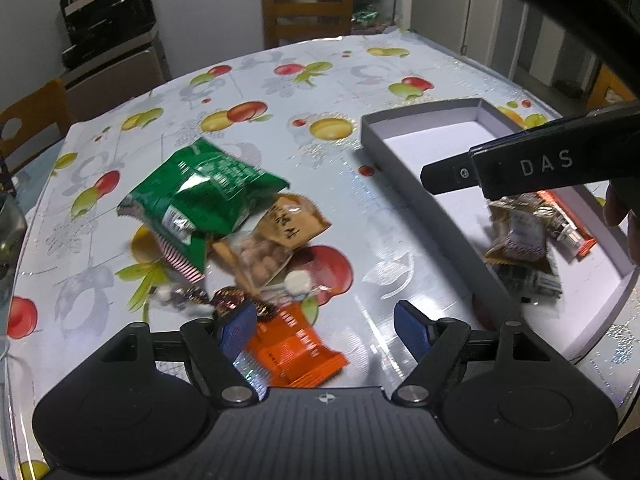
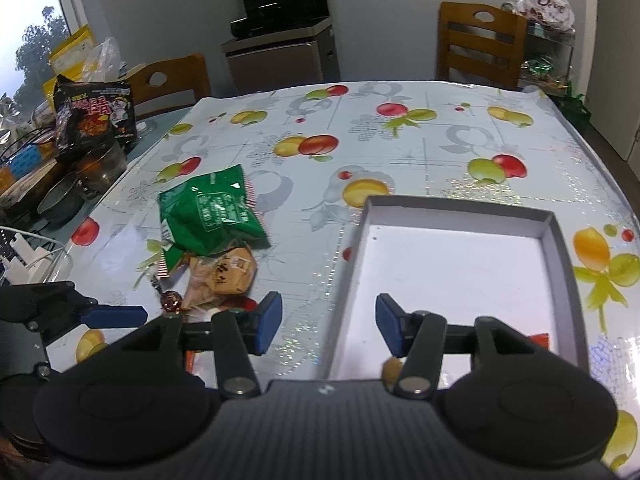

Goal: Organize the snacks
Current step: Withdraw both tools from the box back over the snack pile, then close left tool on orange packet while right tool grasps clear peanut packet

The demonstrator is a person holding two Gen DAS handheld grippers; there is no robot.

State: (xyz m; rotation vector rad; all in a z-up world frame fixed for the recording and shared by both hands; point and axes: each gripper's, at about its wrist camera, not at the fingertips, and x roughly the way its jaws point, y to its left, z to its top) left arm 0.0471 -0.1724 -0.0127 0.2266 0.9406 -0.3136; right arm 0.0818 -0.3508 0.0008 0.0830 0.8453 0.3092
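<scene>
A grey box (image 1: 404,168) with a white floor lies on the fruit-print table; it also shows in the right wrist view (image 2: 348,276). Inside it lie a brown snack packet (image 1: 520,240) and an orange-edged packet (image 1: 576,236). Left of the box lies a snack pile: a green bag (image 1: 200,196) (image 2: 212,216), a tan nut packet (image 1: 276,232) (image 2: 224,276), an orange packet (image 1: 296,348), wrapped candies (image 1: 228,300). My left gripper (image 1: 324,328) is open and empty just above the orange packet. My right gripper (image 2: 328,324) is open and empty over the box's left wall; its fingers (image 1: 452,176) reach across the box.
Wooden chairs (image 2: 480,44) stand at the far side of the table. A black noodle bag (image 2: 96,116), bowls and clutter crowd the left table edge. A dark appliance cabinet (image 2: 280,40) stands by the back wall.
</scene>
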